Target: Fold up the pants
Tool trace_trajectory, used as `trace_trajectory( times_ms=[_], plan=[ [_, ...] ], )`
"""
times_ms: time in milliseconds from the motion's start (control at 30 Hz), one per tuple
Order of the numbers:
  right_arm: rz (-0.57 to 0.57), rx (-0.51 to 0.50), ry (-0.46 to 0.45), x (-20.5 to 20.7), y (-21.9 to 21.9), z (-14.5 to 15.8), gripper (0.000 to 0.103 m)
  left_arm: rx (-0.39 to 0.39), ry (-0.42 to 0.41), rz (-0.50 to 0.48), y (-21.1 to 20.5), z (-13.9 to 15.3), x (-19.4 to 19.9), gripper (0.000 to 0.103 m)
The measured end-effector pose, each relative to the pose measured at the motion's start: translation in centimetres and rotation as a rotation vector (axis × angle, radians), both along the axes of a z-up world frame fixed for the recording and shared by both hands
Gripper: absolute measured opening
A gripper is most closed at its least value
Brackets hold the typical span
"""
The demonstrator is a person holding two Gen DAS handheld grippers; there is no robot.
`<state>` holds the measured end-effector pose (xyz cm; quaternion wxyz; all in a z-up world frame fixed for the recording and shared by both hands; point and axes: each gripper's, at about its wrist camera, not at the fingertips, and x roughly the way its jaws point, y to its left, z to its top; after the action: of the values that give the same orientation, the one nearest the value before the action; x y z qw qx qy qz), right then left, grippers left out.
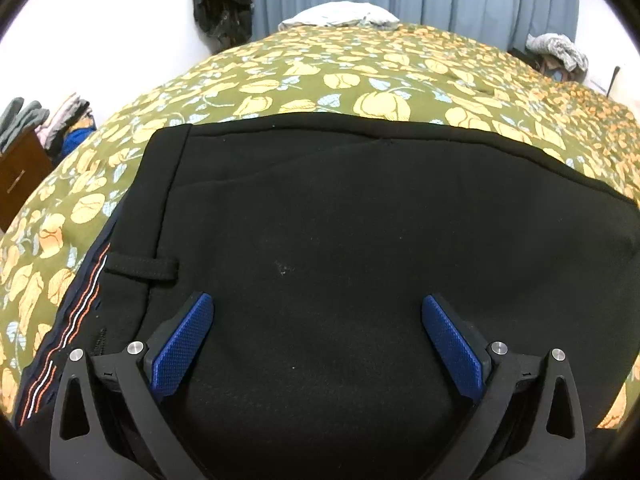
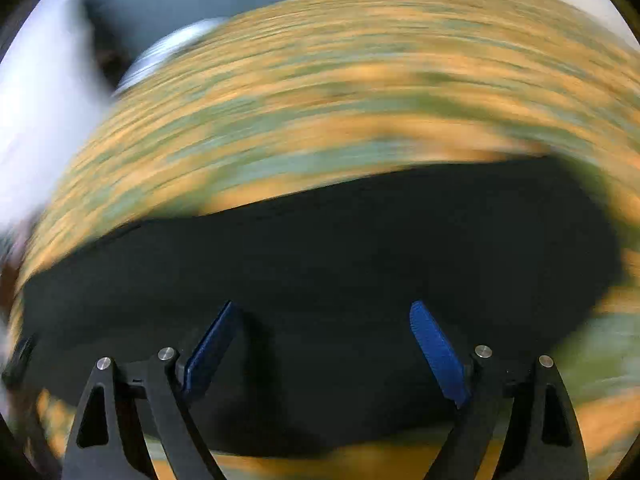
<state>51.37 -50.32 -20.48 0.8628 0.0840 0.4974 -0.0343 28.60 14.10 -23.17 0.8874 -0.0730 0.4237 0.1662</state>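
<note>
left gripper (image 1: pixel 318 312) wide, empty – over pants (image 1: pixel 360 220) | right gripper (image 2: pixel 322 318) wide, empty | risk: pinching one layer only – fold slips on bedspread (image 1: pixel 320 72)

right view motion-blurred; pants (image 1: pixel 360 240) cropped

pants (image 1: pixel 360 220) on bedspread (image 1: pixel 320 76), pillow (image 1: pixel 340 14) behind
</note>
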Motion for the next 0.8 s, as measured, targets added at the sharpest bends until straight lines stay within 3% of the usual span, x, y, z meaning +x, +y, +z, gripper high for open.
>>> trace_trajectory(
  times_ms=[67, 133, 233, 367, 433, 467, 533, 633, 733, 800],
  plan=[
    [-0.174, -0.055, -0.013, -0.7, -5.0, 1.6, 0.087, 0.01, -0.002, 0.003, -0.2, -0.1, 0.0, 0.103],
    [-0.169, -0.048, -0.064, -0.9, -6.1, 3.4, 0.088, 0.026, -0.002, 0.007, -0.4, -0.2, 0.1, 0.103],
    [0.07, 0.03, -0.111, -0.3, -1.4, 4.7, 0.088, 0.035, -0.002, 0.008, -0.5, -0.3, 0.1, 0.103],
    [0.513, 0.224, -0.079, -0.2, 12.1, 3.2, 0.088, 0.036, 0.0, 0.008, -0.4, -0.2, 0.1, 0.103],
    [0.639, 0.219, -0.061, -0.8, 16.7, 2.1, 0.088, 0.036, 0.0, 0.008, -0.4, -0.2, 0.1, 0.103],
    [0.7, 0.167, -0.034, -0.8, 18.7, 1.2, 0.088, 0.036, 0.0, 0.008, -0.4, -0.2, 0.1, 0.103],
    [0.723, 0.099, 0.002, -0.4, 19.3, -0.3, 0.088, 0.036, 0.0, 0.008, -0.4, -0.2, 0.1, 0.103],
    [0.628, -0.03, 0.026, 1.1, 14.1, -1.3, 0.088, 0.035, -0.003, 0.008, -0.4, -0.2, 0.0, 0.103],
    [0.304, -0.192, 0.078, 4.4, 4.0, -1.2, 0.088, 0.034, -0.008, 0.008, -0.4, -0.3, 0.0, 0.103],
    [0.056, -0.213, 0.101, 5.5, -3.0, 0.1, 0.089, 0.034, -0.01, 0.009, -0.4, -0.4, -0.1, 0.102]
  ],
)
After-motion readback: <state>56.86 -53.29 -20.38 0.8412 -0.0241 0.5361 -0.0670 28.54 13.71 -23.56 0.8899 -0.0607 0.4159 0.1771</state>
